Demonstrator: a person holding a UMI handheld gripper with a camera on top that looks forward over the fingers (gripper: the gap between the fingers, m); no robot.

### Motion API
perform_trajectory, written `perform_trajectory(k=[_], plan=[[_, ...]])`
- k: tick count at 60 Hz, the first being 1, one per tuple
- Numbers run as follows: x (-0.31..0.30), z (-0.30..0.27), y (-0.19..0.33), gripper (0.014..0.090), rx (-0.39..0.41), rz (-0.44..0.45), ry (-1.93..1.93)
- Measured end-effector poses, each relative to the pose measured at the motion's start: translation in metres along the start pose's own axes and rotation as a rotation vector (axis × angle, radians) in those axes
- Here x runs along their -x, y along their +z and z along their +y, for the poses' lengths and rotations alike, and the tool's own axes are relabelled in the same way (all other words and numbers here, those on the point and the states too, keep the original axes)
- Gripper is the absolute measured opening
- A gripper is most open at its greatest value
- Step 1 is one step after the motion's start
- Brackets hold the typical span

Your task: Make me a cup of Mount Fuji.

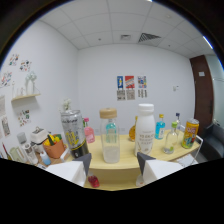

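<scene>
The gripper point(114, 161) is held wide open with nothing between its fingers. A clear jar point(109, 136) with a wooden lid is seen upright at twelve o'clock, just beyond the fingertips, its long axis vertical. A white bottle point(144, 130) stands at one o'clock, a can point(74, 134) at eleven, all on the table point(122, 169).

Most of the fingers point(84, 161) is lost in the black band below, bottle labels such as the white bottle's point(144, 129) are too blurred to read, and wall posters point(131, 87) stay illegible.
</scene>
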Motion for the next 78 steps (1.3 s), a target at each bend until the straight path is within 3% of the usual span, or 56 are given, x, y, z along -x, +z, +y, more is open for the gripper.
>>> perform_trajectory(k=[8,11,17,24,36,46,54,63,78], plan=[[0.01,-0.013,0.037,0.0851,-0.017,0.005,-0.017],[0.012,-0.011,0.051,0.0818,-0.01,0.001,-0.011],[0.013,-0.009,0.07,0.0684,0.007,0.018,-0.009],[0.006,-0.013,0.082,0.0434,-0.009,0.054,-0.007],[0.009,-0.018,0.074,0.041,-0.018,0.013,-0.009],[0.014,-0.044,0.038,0.0399,-0.095,-0.022,-0.038],[0.022,-0.033,0.005,0.0398,-0.099,-0.064,-0.037],[0.027,0.036,-0.012,0.0396,-0.033,-0.083,-0.029],[0.021,0.183,-0.014,0.0398,0.098,-0.034,-0.035]])
